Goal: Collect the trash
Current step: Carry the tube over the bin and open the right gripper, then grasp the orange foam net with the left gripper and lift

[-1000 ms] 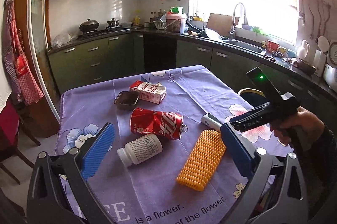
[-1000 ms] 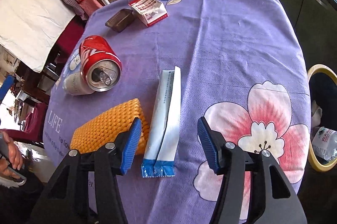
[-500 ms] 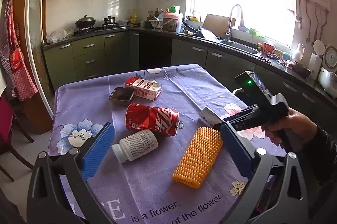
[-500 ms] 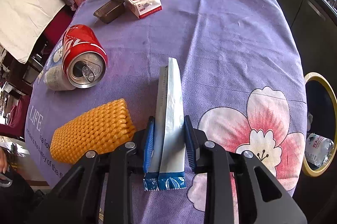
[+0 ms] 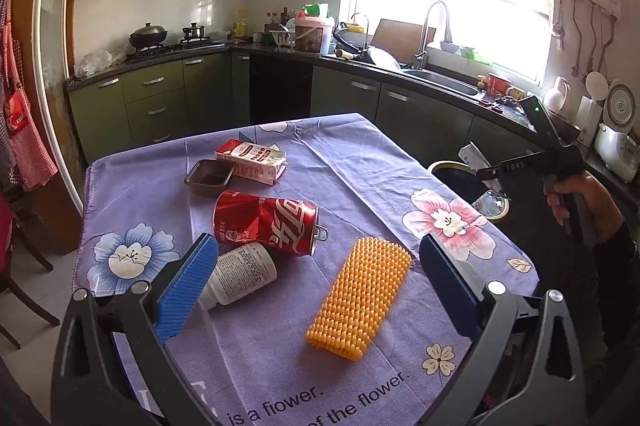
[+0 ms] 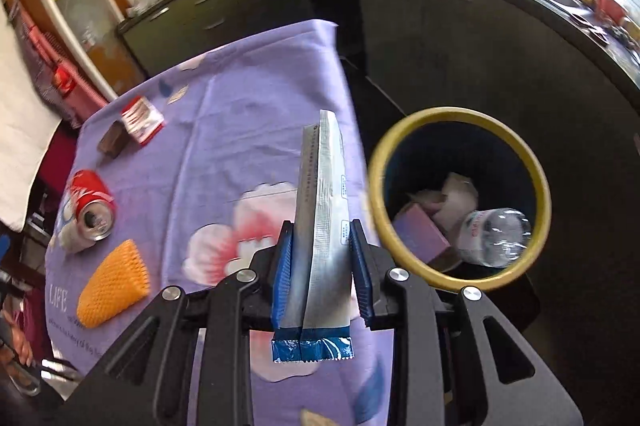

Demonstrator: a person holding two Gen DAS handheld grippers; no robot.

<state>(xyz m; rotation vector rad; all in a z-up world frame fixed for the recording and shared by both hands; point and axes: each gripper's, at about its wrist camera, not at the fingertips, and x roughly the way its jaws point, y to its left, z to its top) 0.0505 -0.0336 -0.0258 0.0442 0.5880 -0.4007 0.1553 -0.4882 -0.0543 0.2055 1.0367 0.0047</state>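
Now right gripper point(image 6: 322, 282) pinches wrapper point(image 6: 322, 210) near bin point(image 6: 516, 142); early release drops it on table point(image 6: 248, 130). Left gripper point(image 5: 316, 286) spread.

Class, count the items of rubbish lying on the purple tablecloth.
5: milk carton, brown tray, red can, white bottle, orange foam sleeve. The claws may hide more.

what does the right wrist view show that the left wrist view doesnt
Only the right wrist view: the bin's contents, a clear bottle and a purple box, and the right gripper shut on the silver sachet.
Only the left wrist view: the open left gripper and the white pill bottle.
Both: the red can and the orange brush.
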